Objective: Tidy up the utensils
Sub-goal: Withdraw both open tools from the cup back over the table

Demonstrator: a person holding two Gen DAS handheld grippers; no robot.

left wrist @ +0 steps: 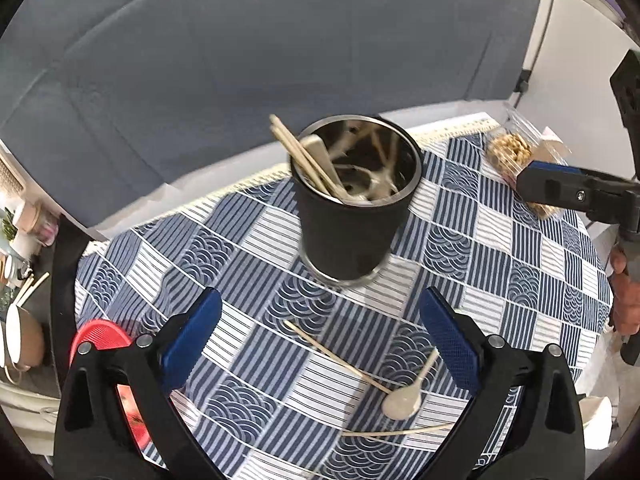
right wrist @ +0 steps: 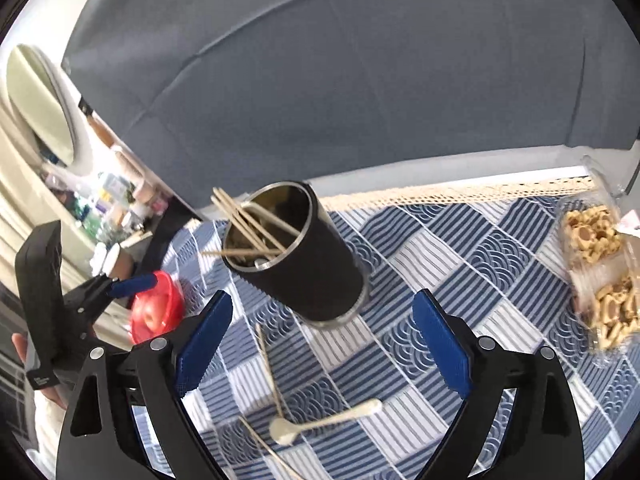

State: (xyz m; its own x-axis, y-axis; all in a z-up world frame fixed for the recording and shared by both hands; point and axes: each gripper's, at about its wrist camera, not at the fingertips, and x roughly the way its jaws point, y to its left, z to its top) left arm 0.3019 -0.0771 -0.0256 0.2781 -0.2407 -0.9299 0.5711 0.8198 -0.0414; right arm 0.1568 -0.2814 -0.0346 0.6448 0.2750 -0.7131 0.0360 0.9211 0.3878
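Observation:
A black metal-lined cup (left wrist: 352, 220) (right wrist: 304, 264) stands on the blue patterned tablecloth (left wrist: 500, 264) (right wrist: 460, 248) with several pale chopsticks (left wrist: 304, 160) (right wrist: 248, 220) and a spoon leaning in it. A cream spoon (left wrist: 406, 394) (right wrist: 316, 424) and loose chopsticks (left wrist: 336, 356) (right wrist: 270, 368) lie on the cloth in front of the cup. My left gripper (left wrist: 320, 344) hangs open over them, nothing between its blue pads. My right gripper (right wrist: 322, 348) is open too, above the same spoon and sticks.
A clear pack of ring-shaped snacks (left wrist: 516, 160) (right wrist: 600, 276) lies at the table's right edge. A red lidded container (left wrist: 102, 336) (right wrist: 156, 308) sits at the left edge. A grey-blue sofa (left wrist: 260, 52) (right wrist: 380, 80) stands behind the table.

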